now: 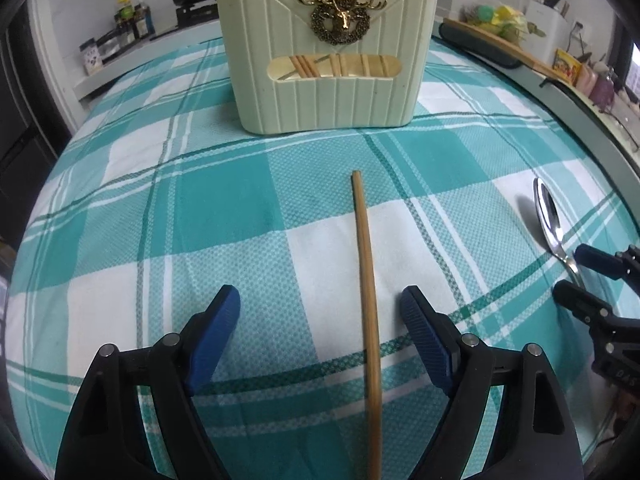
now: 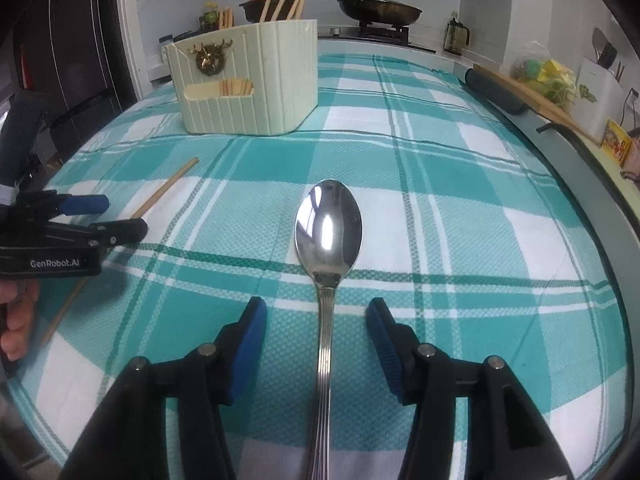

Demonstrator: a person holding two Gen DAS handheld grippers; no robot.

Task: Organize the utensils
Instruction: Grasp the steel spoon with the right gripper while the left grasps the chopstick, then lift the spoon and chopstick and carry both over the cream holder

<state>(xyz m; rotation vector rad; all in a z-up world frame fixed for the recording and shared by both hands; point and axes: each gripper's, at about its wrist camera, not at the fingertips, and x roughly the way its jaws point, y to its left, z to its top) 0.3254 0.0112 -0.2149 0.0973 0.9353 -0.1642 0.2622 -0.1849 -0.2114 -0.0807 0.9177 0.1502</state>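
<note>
- Straddling one loose wooden chopstick with my left gripper, jaws released.
- My right gripper, released, brackets the steel spoon.
- Several chopsticks already stand in the cream ribbed holder.

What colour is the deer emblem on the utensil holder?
Gold/brass deer emblem on the pale cream utensil holder; clearest in the left wrist view.

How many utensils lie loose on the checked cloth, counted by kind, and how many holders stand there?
Wooden chopstick: 1
Metal spoon: 1
Cream utensil holder: 1
Total: 3
The chopsticks already standing in the holder are not counted; they overlap.
</note>
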